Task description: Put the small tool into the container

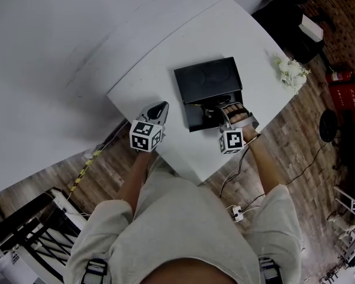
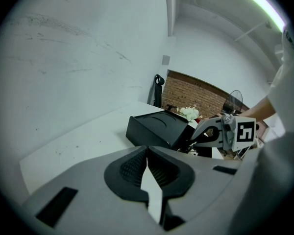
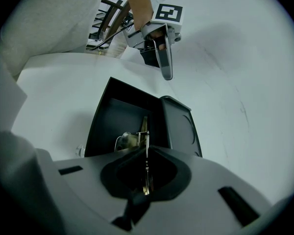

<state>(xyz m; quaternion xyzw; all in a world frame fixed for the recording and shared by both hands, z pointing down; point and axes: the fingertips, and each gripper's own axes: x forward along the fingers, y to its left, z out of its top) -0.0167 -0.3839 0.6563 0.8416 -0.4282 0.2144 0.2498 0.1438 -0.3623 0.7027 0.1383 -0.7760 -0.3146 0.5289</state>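
The small tool is already in the right tongs, whose jaws are closed tight on it, so the move ahead turns on how that tool lies over the container rather than on any reach for it. In the right gripper view the tool is a thin metal piece pinched edge-on. Its long axis runs the same way as the jaws, and its free end sticks out past the tips, straight toward the container's dark open compartment. A brassy part of it shows just left of the slim shaft. The compartment lies directly ahead of and below the tool's tip, with the opened lid lying flat on the far side of it. From the head view the right tongs hang over the compartment's right part, close to the surface's near right edge. Whether the tip already touches the compartment floor I cannot tell. The right hand is plainly the nearer one and the only one placed for the drop, which I judge needs little more than a slight lowering and a release. The left tongs are closed with nothing in them, and they sit off the container's left side, apart from it, above the surface near its near left edge
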